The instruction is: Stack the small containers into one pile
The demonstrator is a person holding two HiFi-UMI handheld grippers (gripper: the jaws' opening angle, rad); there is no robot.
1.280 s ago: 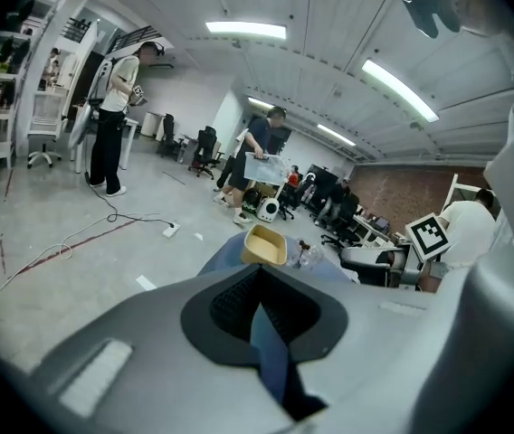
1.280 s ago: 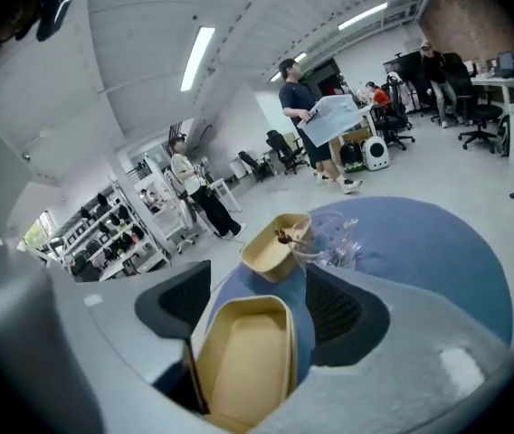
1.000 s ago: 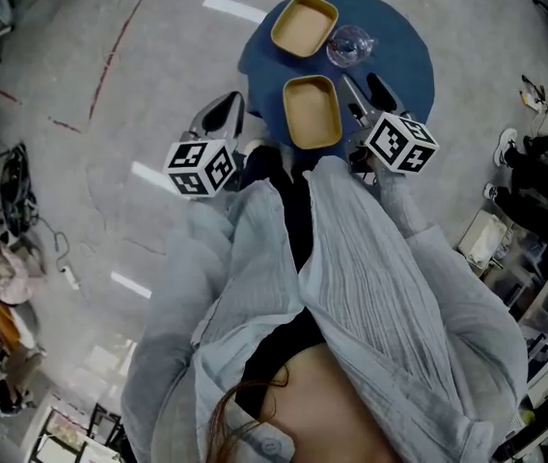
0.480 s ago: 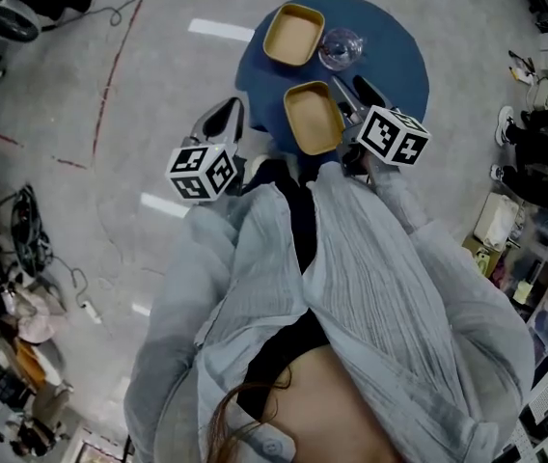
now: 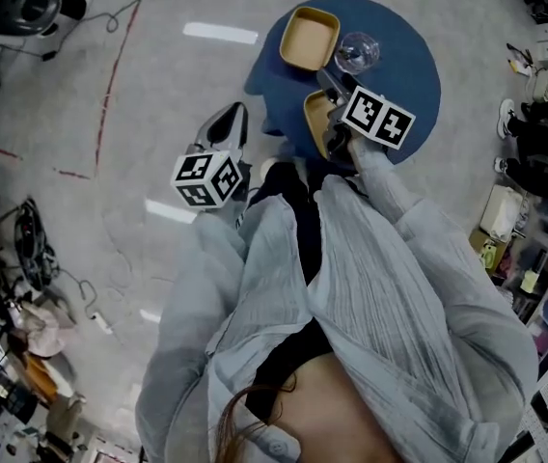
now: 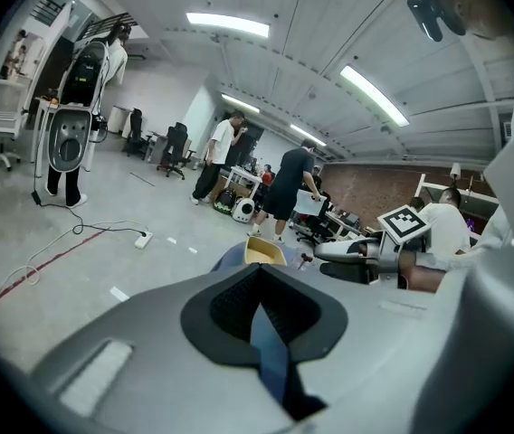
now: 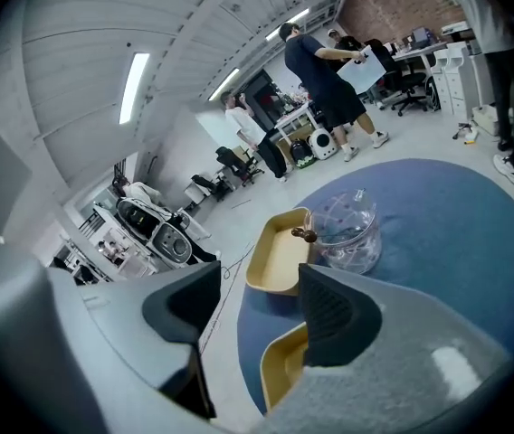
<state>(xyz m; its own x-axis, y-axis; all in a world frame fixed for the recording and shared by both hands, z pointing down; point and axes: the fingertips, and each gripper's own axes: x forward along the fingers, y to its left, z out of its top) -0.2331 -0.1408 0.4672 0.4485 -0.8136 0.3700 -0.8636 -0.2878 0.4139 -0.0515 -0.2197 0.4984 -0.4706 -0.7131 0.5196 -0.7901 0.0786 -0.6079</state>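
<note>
1. Counter: one round counter with a blue top [image 5: 411,58] occupies the upper centre-right of the head view. In the right gripper view it fills the right half of the frame [image 7: 461,233].

2. Tools: two.
- The right tool [image 5: 324,114] lies over the lower left part of the counter. Its jaws are spread [image 7: 255,306]. The right jaw sits inside the near container and the left jaw outside it, so the container's side wall stands between them. Neither pad presses on the wall.
- The left tool [image 5: 226,122] is left of the counter, over the grey floor [image 5: 110,210]. Its jaws are pressed together, with nothing pinched [image 6: 259,283].
- Each tool carries one marker cube faced with black-and-white square patterns, the left [image 5: 206,179] and the right [image 5: 378,119].

3. Containers: two tan rectangular plastic containers with rounded corners, both open side up and not stacked.
- The near container [image 7: 280,369] sits at the lower left edge of the counter and is largely covered by the right tool in the head view [image 5: 314,114].
- The far container [image 5: 310,39] sits at the upper left of the counter, apart from the near one [image 7: 275,256].

4. Glass vessel: one clear round glass vessel [image 5: 356,52] stands just right of the far container [image 7: 349,233].
</note>
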